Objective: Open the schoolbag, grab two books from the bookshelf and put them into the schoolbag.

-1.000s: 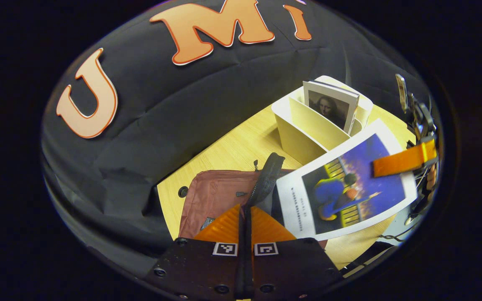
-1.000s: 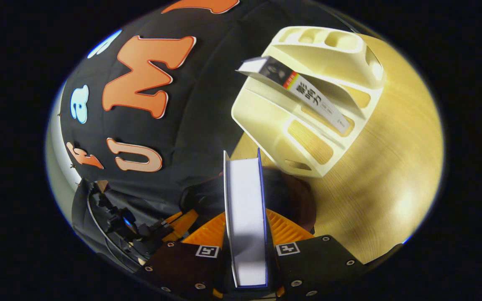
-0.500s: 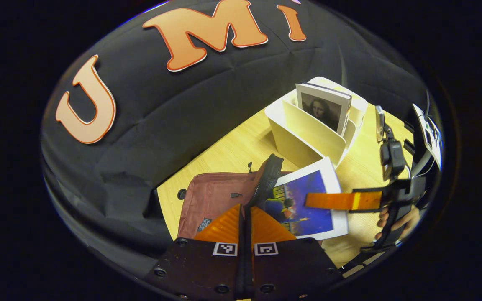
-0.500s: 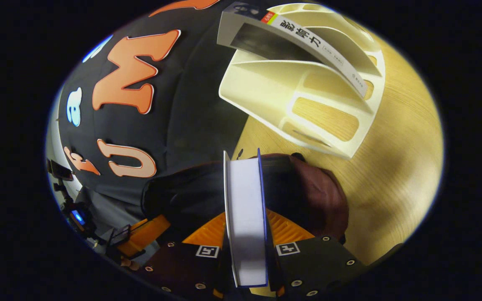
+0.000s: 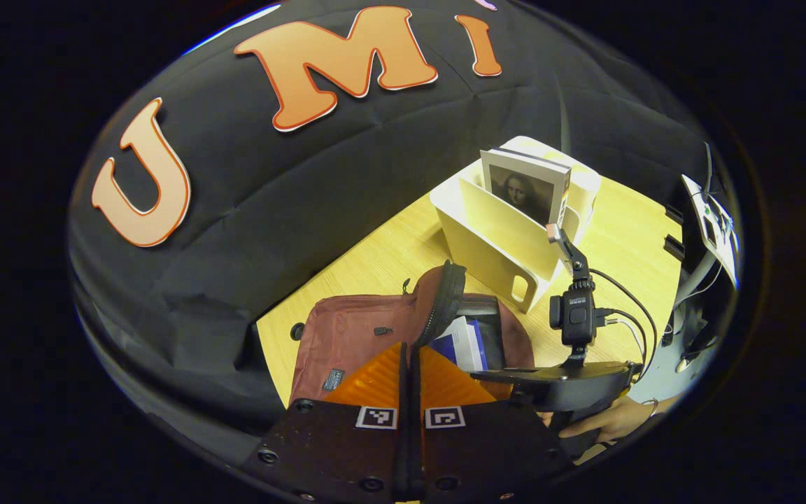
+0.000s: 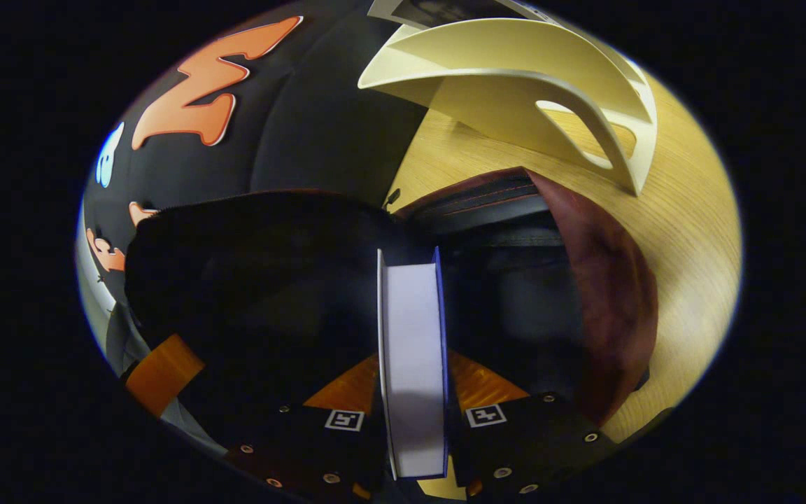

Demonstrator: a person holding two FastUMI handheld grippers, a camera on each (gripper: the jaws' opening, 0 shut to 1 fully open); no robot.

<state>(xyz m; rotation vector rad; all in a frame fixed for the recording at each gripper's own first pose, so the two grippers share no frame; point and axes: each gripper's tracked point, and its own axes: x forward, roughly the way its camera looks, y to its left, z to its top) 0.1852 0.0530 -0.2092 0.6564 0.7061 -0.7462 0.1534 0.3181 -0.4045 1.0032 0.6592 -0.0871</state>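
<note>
First book enters the schoolbag [image 5: 354, 332].
The right gripper [image 6: 413, 392], jaws clamping the book [image 6: 411, 350], has lowered it inside; left gripper [image 5: 410, 378] pinches the flap [image 5: 441, 294].

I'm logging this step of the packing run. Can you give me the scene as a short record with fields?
schoolbag: open, on the table
left gripper: shut on the bag's flap, holding it up
right gripper: shut on the blue book, lowering it into the bag
bookshelf: holds one portrait-cover book
</note>
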